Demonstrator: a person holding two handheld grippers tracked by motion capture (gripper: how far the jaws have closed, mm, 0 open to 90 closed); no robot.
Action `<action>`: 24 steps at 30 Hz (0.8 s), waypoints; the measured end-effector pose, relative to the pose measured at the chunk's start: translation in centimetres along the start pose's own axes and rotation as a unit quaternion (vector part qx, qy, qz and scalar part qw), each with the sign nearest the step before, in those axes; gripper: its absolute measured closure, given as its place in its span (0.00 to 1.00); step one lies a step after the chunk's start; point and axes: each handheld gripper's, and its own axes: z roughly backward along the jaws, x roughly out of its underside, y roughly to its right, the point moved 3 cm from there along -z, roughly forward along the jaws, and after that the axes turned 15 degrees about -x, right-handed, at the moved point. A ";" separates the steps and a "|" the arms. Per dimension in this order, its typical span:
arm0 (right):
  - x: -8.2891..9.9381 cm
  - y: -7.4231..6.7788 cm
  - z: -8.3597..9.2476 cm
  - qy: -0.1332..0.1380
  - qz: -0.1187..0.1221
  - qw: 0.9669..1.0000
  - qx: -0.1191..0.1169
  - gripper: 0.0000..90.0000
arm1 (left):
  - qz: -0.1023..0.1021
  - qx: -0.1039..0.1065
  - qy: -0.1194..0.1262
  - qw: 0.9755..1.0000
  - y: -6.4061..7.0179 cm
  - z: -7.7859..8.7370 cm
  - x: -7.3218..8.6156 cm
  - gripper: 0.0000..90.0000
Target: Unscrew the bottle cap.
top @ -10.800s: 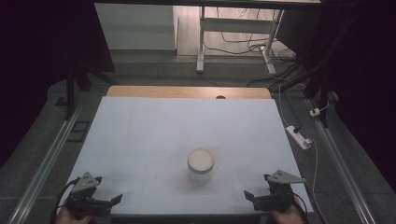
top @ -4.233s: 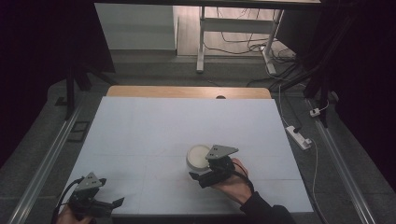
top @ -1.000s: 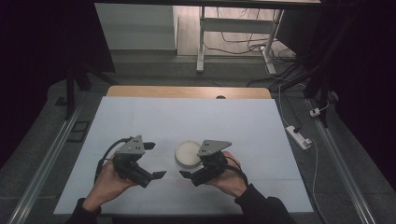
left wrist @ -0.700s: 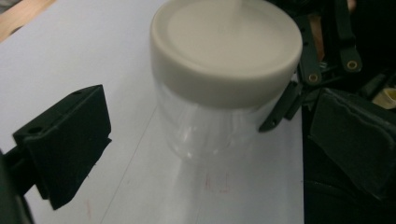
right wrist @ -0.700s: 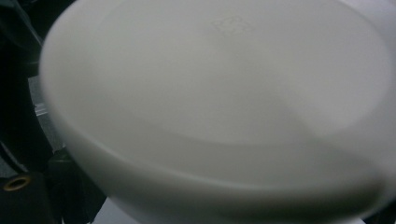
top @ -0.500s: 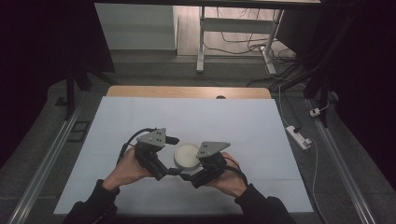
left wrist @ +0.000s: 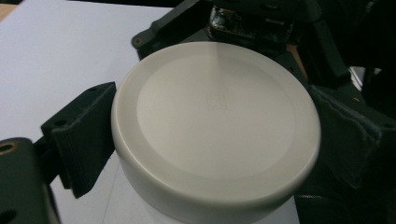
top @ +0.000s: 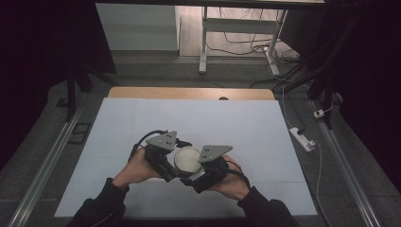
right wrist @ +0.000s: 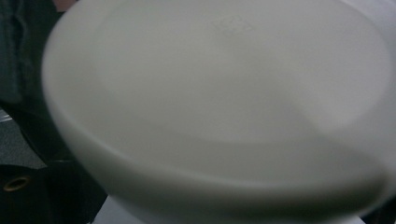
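In the high view, slightly below the centre of the frame, a round white jar [top: 187, 159] with a flat lid stands on the white desk [top: 236, 127], and both grippers meet at it. The left gripper [top: 171, 166] comes in from the lower left and the right gripper [top: 194, 176] from the lower right, each topped by a grey three-cornered plate.

In the left gripper view the white jar [left wrist: 215, 126] takes up the middle of the frame. The left gripper's jaws stand wide, one black jaw touching the jar's side at the left of the frame and a padded jaw pressed to it at the right, so they grip the jar. The other gripper's black frame shows behind the jar at the top.

In the right gripper view the jar [right wrist: 224, 107] is very close and blurred; whether the right gripper's jaws are clamped on it I cannot tell.

A faint embossed mark sits at the lid's centre, too small to read.
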 end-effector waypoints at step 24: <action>0.6 1.5 0.3 0.011 -0.061 0.995 0.076 0.07 | 0.115 -0.123 -0.045 0.985 0.7 -1.8 -1.5 0.01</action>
